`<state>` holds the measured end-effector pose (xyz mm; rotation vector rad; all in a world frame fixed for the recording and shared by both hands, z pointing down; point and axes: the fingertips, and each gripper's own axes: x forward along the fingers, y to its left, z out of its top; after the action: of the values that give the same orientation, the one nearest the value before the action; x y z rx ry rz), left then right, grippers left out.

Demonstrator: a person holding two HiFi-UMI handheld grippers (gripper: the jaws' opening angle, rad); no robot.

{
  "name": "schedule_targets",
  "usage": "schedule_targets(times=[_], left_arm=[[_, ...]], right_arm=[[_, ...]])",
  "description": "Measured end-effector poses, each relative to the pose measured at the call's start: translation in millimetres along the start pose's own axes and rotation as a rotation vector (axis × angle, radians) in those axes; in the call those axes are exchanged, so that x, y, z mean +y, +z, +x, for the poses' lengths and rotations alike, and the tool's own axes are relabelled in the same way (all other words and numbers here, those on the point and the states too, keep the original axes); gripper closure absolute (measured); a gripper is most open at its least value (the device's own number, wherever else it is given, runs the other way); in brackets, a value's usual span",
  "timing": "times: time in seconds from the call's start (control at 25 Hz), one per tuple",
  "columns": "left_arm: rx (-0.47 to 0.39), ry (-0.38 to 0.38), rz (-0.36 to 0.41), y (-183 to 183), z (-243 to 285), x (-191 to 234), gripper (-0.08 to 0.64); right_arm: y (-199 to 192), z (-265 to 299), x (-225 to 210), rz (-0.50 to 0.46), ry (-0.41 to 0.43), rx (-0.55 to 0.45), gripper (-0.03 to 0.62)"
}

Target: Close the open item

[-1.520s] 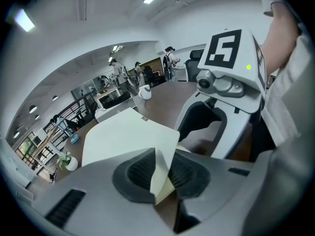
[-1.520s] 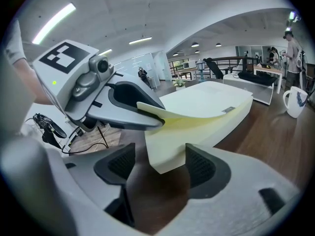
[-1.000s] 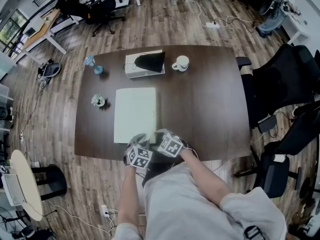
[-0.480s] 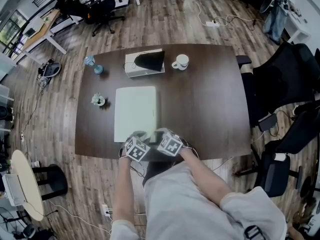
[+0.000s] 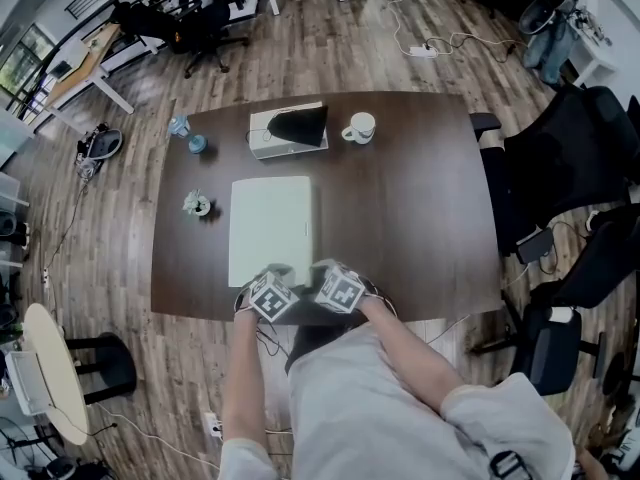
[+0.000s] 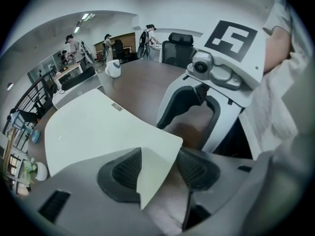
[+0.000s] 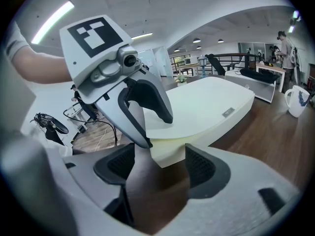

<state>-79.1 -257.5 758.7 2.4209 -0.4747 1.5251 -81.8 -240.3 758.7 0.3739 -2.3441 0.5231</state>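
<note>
A flat, pale white case lies shut on the dark table, its near edge by both grippers. My left gripper is at its near edge. In the left gripper view its jaws have just been opening, and the case's near corner sits between the pads with neither pressing on it. My right gripper stands open beside it. In the right gripper view the case's corner lies just ahead of its spread pads. Each gripper shows in the other's view: the right gripper and the left gripper.
At the table's far side stand a white box with a black thing on it and a white mug. A small plant pot and a blue object sit at the left. Black office chairs stand to the right.
The left gripper has tilted and shifted slightly at the case's near edge. The right gripper and the case have stayed put.
</note>
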Motion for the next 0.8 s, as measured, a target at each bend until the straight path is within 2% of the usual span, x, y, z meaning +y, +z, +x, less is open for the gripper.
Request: schedule_targets(times=[0.16, 0.44, 0.8], left_arm=[[0.009, 0.000, 0.024, 0.9, -0.3, -4.5, 0.327], [-0.010, 0.016, 0.021, 1.3, -1.6, -1.0, 0.325], [-0.115, 0.030, -0.024, 2.3, -30.2, -5.2, 0.327]], right_arm=[[-3.3, -2.6, 1.1, -0.009, 0.003, 0.010, 0.258], [-1.3, -12.6, -6.8, -0.005, -0.030, -0.018, 0.258], [8.9, -38.7, -27.9, 0.082, -0.121, -0.108, 0.258]])
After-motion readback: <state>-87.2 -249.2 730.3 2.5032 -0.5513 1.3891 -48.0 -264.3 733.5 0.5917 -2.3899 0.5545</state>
